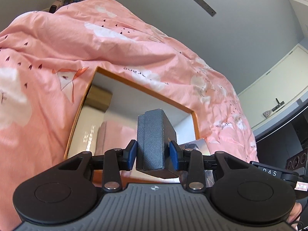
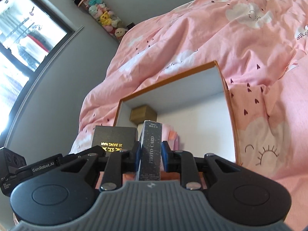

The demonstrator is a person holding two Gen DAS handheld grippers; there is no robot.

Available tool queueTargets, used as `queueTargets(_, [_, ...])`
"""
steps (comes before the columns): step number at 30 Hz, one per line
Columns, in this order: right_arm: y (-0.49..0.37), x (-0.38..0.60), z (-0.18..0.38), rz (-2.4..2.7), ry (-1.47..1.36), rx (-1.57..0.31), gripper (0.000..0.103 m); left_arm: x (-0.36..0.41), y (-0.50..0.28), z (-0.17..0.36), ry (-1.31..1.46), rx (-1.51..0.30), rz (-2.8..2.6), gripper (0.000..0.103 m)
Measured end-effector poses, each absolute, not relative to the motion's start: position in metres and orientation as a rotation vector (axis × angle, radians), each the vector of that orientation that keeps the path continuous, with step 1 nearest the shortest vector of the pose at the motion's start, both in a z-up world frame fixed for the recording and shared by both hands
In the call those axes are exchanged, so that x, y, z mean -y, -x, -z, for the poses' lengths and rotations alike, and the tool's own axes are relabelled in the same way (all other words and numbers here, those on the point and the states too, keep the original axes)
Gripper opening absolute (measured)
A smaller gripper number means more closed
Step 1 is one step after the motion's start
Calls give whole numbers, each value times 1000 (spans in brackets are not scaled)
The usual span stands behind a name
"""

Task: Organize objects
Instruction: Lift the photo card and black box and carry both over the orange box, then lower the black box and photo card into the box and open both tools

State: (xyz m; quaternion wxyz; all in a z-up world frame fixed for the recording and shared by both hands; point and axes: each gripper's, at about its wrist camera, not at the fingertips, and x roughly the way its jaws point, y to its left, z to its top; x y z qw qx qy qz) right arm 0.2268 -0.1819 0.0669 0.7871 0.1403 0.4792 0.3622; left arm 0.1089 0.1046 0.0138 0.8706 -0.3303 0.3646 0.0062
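Note:
My left gripper [image 1: 153, 156] is shut on a dark grey textured box [image 1: 154, 140], held upright in front of an open orange-rimmed white box [image 1: 146, 91] on the pink bedding. The same grey box, with gold lettering, shows in the right wrist view [image 2: 114, 140] at the left. My right gripper [image 2: 150, 154] is shut on a slim black "PHOTO CARD" pack [image 2: 151, 150], held upright before the orange-rimmed box [image 2: 173, 77]. Inside that box lie a small tan carton [image 2: 143, 113] and a pink item [image 2: 173, 136].
A pink quilt [image 1: 57, 48] with cloud prints surrounds the orange-rimmed box on all sides. A tube of plush toys [image 2: 100, 15] hangs on the grey wall. A window [image 2: 23, 44] is at the left. A white ledge [image 1: 279, 111] and dark furniture are at the right.

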Motion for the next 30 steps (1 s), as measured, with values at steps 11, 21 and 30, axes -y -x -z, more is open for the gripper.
queueTargets(11, [-280, 157, -31, -693, -301, -1056, 24, -116, -183, 24, 669, -795, 4, 41])
queueTargets(21, [-318, 138, -4, -632, -303, -1080, 24, -140, -246, 60, 692, -872, 40, 41])
queueTargets(30, [-339, 125, 16, -588, -278, -1095, 24, -135, -272, 90, 647, -1008, -16, 41])
